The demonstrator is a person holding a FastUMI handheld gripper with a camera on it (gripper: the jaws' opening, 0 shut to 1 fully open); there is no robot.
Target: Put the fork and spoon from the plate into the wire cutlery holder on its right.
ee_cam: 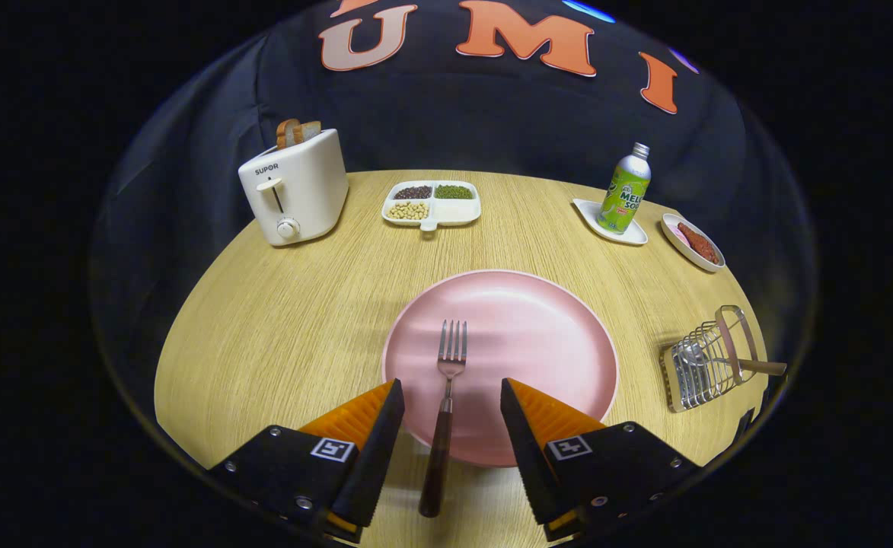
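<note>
A pink plate [537, 335] lies on the round wooden table just ahead of my fingers. A fork [446, 396] with a dark handle rests on the plate's near left part, tines pointing away, its handle sticking out over the plate's rim toward me. My gripper [452, 392] is open, one finger on each side of the fork's handle, neither touching it. To the right of the plate the wire cutlery holder [709, 361] lies tipped on its side. A spoon [728, 365] sits in it, bowl inside the wires, its wooden handle poking out to the right.
A white toaster [295, 190] with bread slices stands far left. A divided white tray [432, 202] of beans sits at the back centre. A green bottle [625, 190] on a small white tray and a small dish [693, 242] with a red item are back right.
</note>
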